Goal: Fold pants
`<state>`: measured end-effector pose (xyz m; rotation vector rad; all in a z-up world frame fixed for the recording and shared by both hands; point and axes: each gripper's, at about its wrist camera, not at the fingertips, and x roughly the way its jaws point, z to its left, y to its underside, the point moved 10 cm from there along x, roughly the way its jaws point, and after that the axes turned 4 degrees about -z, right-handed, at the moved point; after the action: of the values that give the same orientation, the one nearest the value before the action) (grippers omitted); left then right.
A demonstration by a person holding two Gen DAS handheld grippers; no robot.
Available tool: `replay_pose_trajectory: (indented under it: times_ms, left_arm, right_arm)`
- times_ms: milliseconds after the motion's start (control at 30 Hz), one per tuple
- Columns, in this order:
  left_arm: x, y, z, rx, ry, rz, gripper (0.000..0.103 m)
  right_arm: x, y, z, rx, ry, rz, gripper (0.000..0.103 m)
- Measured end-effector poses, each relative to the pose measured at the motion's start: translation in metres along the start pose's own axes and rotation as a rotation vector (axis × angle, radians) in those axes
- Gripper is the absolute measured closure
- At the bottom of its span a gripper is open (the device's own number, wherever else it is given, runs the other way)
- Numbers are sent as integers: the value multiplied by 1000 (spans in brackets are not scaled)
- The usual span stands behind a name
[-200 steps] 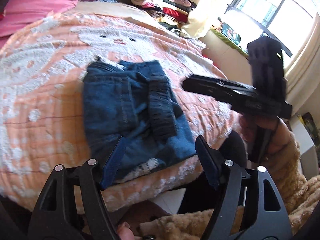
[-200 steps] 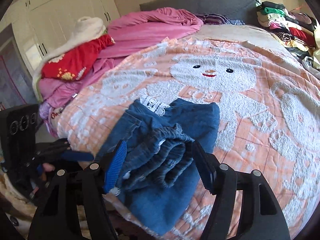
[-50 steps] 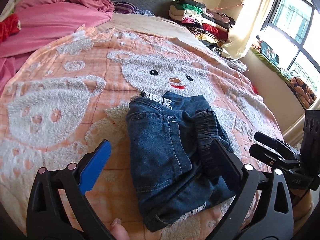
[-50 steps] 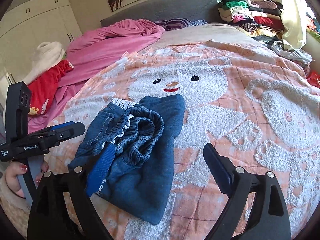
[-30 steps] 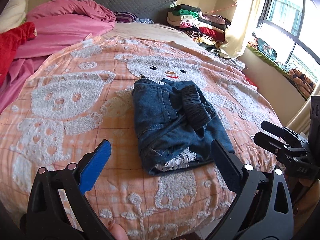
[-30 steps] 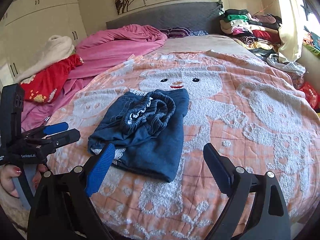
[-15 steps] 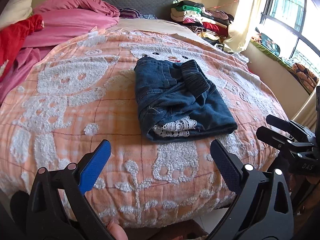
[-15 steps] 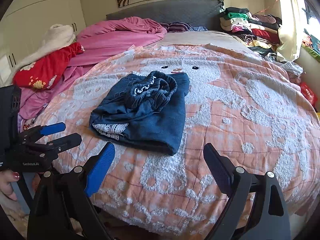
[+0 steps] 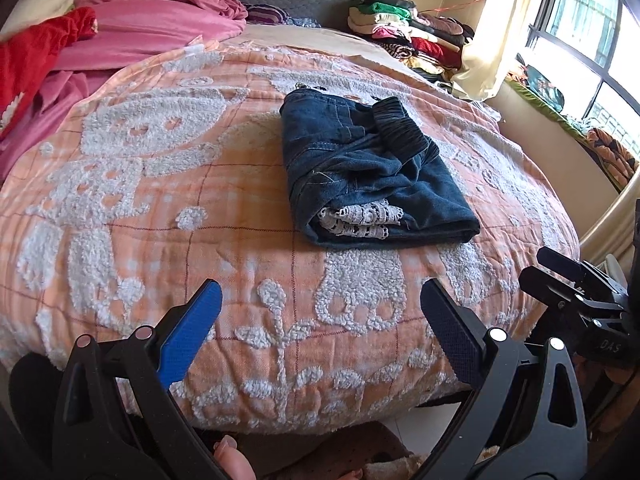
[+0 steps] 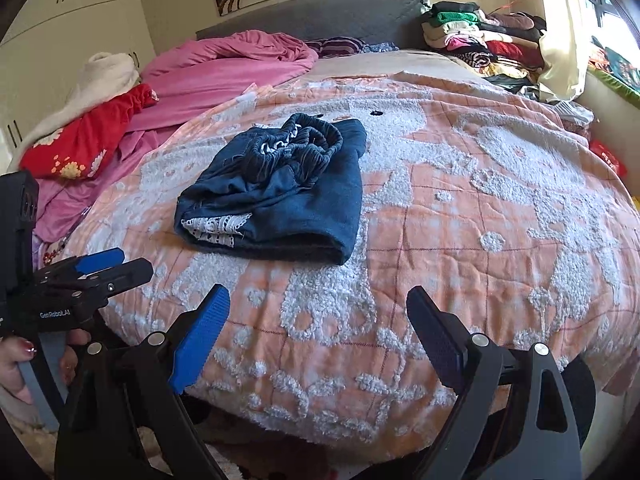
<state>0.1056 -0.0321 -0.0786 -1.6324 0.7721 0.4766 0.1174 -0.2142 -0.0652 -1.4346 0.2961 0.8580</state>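
My pants point(image 9: 360, 152) dark blue denim w/ white lace trim; blanket point(image 9: 140, 184) peach-orange w/ white fuzzy bear pattern; duvet point(image 10: 224, 68) pink; my gripper pads point(image 10: 198, 348) blue.

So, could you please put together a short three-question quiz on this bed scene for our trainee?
1. True or false: the left hand-held gripper is shut on the folded pants.
2. What shows at the near end of the pants? A) white lace trim B) a belt C) a red tag
3. What do the pants rest on?

Key:
1. False; it is open and apart from them, as is the right hand-held gripper.
2. A, the white lace trim.
3. The orange blanket with white figures.
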Motion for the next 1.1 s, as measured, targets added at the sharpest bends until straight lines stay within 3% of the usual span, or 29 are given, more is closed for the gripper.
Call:
replay_pose_trajectory:
  times_ms: [1100]
  left_arm:
    - [-12,-2,3,-26,-14,-12,10]
  right_arm:
    - [-4,-4,11,-34,7,-6,14]
